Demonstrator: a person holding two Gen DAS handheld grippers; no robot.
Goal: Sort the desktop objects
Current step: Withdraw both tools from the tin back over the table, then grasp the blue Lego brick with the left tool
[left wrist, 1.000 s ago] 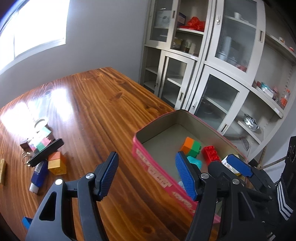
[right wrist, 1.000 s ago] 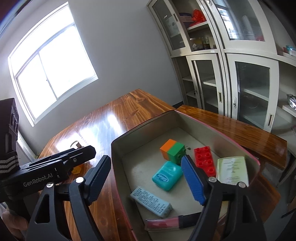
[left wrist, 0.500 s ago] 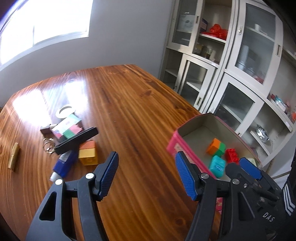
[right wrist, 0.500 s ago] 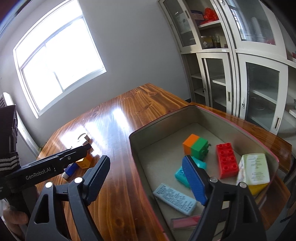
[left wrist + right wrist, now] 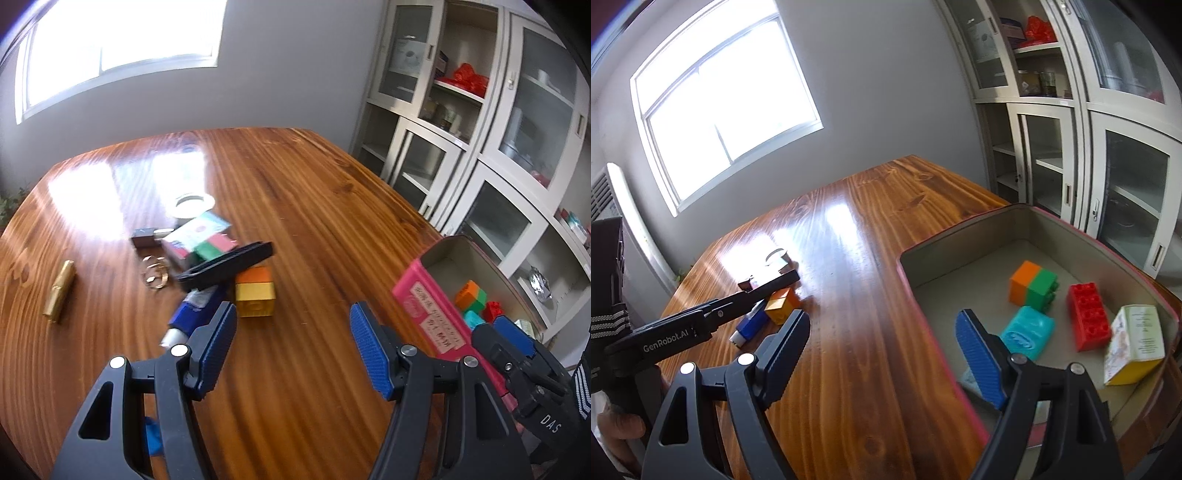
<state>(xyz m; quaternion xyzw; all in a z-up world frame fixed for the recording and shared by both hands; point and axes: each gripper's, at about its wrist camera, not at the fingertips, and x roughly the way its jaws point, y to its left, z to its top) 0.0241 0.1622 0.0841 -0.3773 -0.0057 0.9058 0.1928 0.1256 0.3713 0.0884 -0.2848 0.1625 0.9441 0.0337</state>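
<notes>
Left wrist view, gripper (image 5: pixel 293 345) swung from tin (image 5: pixel 424 291) toward clutter

Bright window (image 5: pixel 724 99) glare on table (image 5: pixel 314 229); blurred fisheye edges.

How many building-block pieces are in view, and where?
3. In the pink tin: an orange-green block and a red brick beside it. On the table: an orange-yellow block by the black comb. The clutter may hide others.
</notes>
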